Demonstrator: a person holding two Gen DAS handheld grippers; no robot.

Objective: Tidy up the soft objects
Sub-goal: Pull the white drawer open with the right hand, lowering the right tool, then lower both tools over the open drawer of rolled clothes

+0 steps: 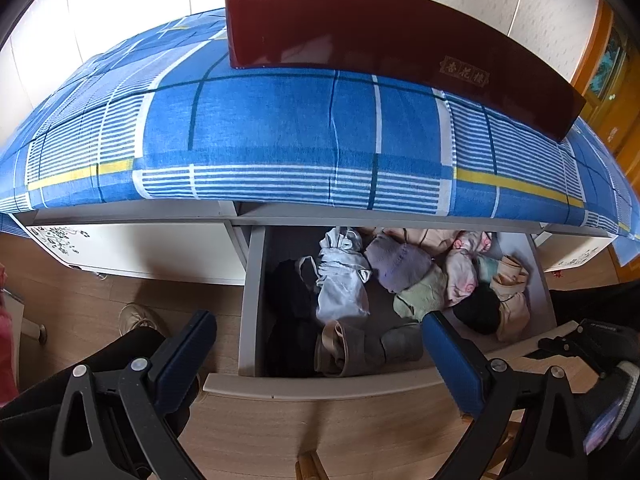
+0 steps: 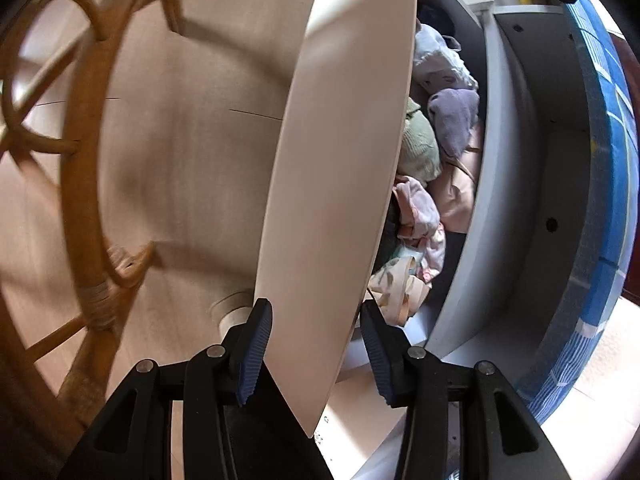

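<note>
white under-bed drawer (image 1: pixel 320 390) pulled out, rolled soft clothes (image 1: pixel 400 276) unsorted inside. right gripper (image 2: pixel 316 344) straddles the drawer front, contact unclear; left gripper (image 1: pixel 320 360) open, empty. sorting not begun.

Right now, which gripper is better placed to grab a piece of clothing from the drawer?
Left. The left gripper is open above the clothes, while the right gripper straddles the drawer front.

Bright daylight, fisheye warp, motion blur
</note>
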